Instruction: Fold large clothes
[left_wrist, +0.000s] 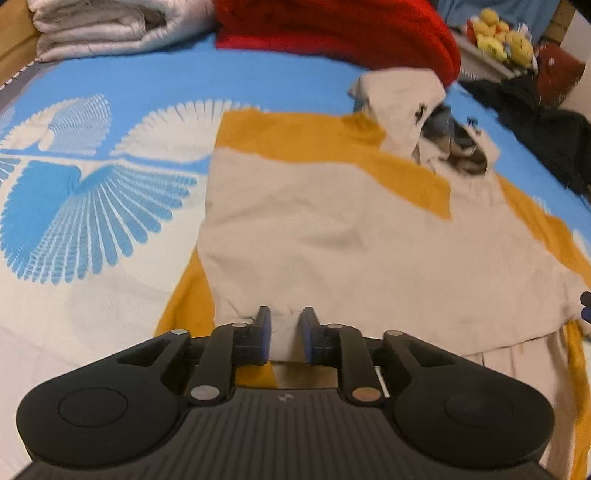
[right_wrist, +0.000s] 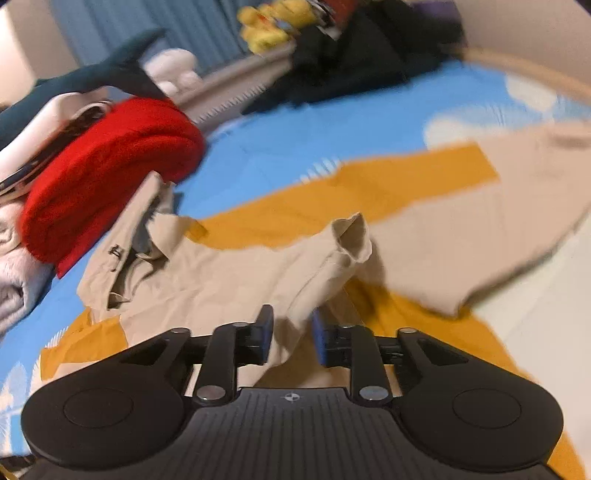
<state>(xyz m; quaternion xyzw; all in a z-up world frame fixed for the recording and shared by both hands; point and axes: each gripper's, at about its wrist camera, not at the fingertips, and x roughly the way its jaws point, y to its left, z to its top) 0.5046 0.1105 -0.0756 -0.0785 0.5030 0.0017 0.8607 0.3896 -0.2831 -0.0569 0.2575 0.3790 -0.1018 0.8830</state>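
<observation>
Lying spread on the bed (left_wrist: 155, 77), a beige coat (left_wrist: 332, 236) with a mustard-yellow lining (left_wrist: 306, 134) takes up the middle of a blue and white bedspread (left_wrist: 85, 206) printed with fanned feather shapes. At the head end, a folded pale quilt (left_wrist: 110, 26) sits beside one thick red blanket (left_wrist: 343, 33), and the coat's collar end touches that red roll. Off the far edge, a dark heap of clothes (left_wrist: 535, 129) and a cluster of yellow plush toys (left_wrist: 498, 33) crowd a ledge; the right wrist view adds one dark shark-shaped plush (right_wrist: 103, 70) and one white plush (right_wrist: 173, 70). Nothing lies on top of the coat itself.

The left gripper (left_wrist: 285, 334) hangs over the coat's near hem with its two blue-padded fingers (left_wrist: 264, 332) parted, a ridge of beige cloth rising in the gap; the pads do not seem to press it. The right gripper (right_wrist: 290, 336) has a bunched fold of the coat's sleeve (right_wrist: 343, 243) running between its parted fingers (right_wrist: 317, 339); motion blur leaves it unclear whether the pads pinch it.

No readable writing appears; each gripper body bears a small round emblem.
</observation>
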